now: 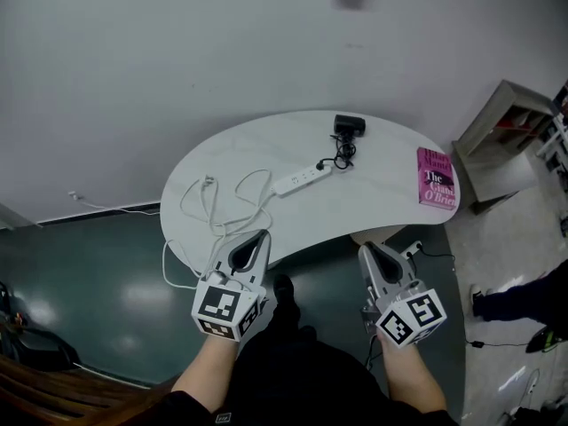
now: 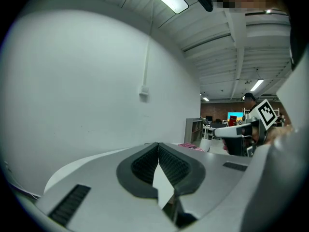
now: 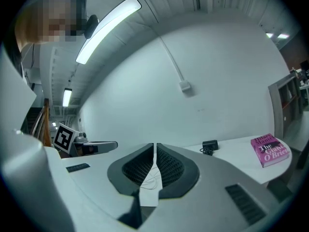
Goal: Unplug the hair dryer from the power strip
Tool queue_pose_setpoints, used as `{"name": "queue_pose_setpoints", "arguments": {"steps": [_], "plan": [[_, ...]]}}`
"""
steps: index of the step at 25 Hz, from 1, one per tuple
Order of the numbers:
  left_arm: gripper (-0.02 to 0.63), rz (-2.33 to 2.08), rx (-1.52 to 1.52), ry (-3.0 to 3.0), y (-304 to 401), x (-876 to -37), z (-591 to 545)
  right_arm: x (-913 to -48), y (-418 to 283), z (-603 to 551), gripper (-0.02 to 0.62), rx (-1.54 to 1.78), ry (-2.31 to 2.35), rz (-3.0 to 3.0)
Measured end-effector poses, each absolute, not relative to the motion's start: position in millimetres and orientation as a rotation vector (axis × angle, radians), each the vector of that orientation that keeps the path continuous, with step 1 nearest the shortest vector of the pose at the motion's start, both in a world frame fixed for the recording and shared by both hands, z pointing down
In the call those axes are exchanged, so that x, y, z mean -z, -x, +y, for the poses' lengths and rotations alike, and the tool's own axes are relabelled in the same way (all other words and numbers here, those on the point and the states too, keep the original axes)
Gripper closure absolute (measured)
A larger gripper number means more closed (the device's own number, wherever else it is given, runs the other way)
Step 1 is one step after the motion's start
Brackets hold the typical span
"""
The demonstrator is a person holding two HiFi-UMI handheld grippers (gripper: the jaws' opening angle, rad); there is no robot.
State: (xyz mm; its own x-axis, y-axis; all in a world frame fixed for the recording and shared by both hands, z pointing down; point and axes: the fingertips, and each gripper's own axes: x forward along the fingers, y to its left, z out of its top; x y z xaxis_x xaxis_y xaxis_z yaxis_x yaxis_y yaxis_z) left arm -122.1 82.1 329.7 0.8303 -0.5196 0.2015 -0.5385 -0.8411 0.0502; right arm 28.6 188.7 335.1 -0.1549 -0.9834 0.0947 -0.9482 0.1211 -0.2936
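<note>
Pale wall and dark green floor frame the white, curved surface [image 1: 382,207]. In the head view we see the power strip [image 1: 302,180] lying near its middle. The black hair dryer [image 1: 349,125] sits just behind it by the far edge, and its dark cord runs to the strip's right end, still plugged in as far as we can tell. A loose white cable [image 1: 222,204] loops over the left part, and a pink book [image 1: 436,177] lies at the right end.

Both tongs hang short of the near edge, well apart from the strip. The left tongs [image 1: 264,235] have their jaws pressed together on nothing. Their own view hides the strip and the dryer behind those jaws, but it catches the right tongs alongside. The right tongs [image 1: 366,248] are closed too, bar a hairline slit, and empty. Their view picks out the dryer and the book, though not the strip.
</note>
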Motion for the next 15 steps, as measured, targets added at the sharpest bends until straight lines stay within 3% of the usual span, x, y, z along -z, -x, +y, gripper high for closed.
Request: {"name": "queue_pose_setpoints", "arguments": {"steps": [15], "plan": [[0.592,-0.813,-0.181,-2.891,86.6,-338.2,-81.7,-325.1,-53.7,3.9,0.557,0.443,1.968,2.360]]}}
